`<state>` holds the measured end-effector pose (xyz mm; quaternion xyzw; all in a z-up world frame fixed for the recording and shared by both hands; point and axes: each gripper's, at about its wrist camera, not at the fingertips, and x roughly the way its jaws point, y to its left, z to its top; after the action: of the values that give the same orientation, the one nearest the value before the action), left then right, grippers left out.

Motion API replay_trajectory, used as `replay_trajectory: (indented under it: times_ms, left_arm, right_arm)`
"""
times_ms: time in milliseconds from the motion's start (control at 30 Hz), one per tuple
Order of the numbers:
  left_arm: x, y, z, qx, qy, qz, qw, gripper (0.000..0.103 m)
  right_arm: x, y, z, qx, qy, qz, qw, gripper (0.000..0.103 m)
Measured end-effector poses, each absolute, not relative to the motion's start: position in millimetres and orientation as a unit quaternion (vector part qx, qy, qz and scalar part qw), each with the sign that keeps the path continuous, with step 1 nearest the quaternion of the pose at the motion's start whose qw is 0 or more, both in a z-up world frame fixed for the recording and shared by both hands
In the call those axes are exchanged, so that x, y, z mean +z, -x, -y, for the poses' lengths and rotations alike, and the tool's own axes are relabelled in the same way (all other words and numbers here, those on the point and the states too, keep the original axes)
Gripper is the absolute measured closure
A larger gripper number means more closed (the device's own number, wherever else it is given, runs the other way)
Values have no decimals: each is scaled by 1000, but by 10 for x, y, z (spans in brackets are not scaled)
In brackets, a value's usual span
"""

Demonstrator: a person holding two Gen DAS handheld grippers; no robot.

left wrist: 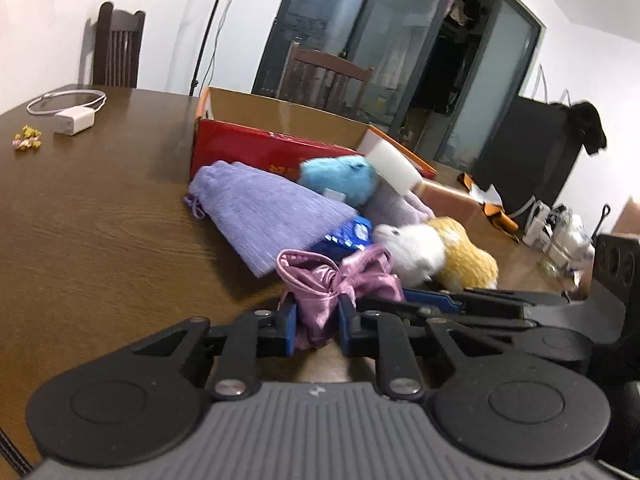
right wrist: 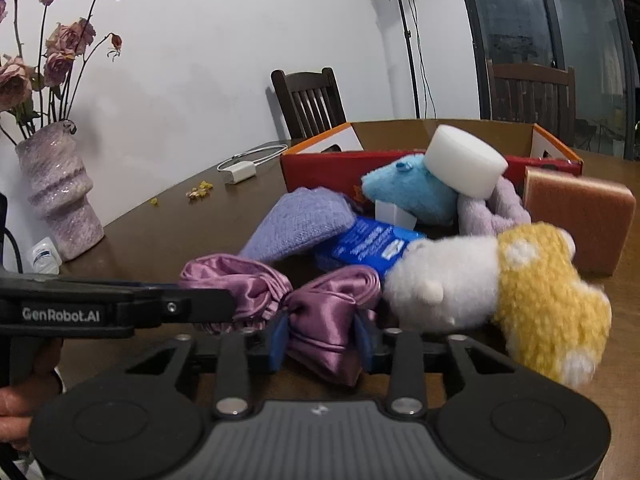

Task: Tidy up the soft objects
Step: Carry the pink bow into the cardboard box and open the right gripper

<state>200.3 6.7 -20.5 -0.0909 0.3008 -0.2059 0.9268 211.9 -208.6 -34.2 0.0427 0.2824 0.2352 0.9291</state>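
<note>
With both the left gripper (left wrist: 318, 330) and right gripper (right wrist: 322, 344) clamped on 1 slippery pink satin pouch (right wrist: 320, 316) at the table's (left wrist: 100, 240) near edge, uneven pulling could slip it free.

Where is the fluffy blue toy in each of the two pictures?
Left wrist view: the blue plush toy lies right of centre, just in front of the red box, under the white sponge block.
Right wrist view: the toy sits upper centre, left of that sponge.
Shared landmark: the red box behind it.
</note>
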Motion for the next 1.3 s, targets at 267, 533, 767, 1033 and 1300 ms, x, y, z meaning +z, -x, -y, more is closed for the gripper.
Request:
replay_trajectory:
  times_ms: [267, 533, 767, 1033, 1300]
  left_arm:
    - [9, -1584, 56, -223, 82, -266, 934, 85]
    - [573, -1826, 203, -259, 72, -200, 942, 85]
    - [1125, -3007, 426, -277, 66, -162, 945, 85]
    - [1051, -4871, 281, -203, 70, -252, 944, 85]
    - [525, -6019, 218, -138, 12, -367, 920, 76]
  right_arm:
    - [-210, -1645, 2223, 246, -47, -267, 931, 89]
    - [342, -1724, 2447, 245, -29, -194, 949, 90]
    - [1005, -2804, 2749, 237, -20, -169, 956, 90]
    - [1154, -4907, 2321, 260, 14, -276, 925, 90]
    - [416, -6405, 1842, 252, -15, -419, 872, 88]
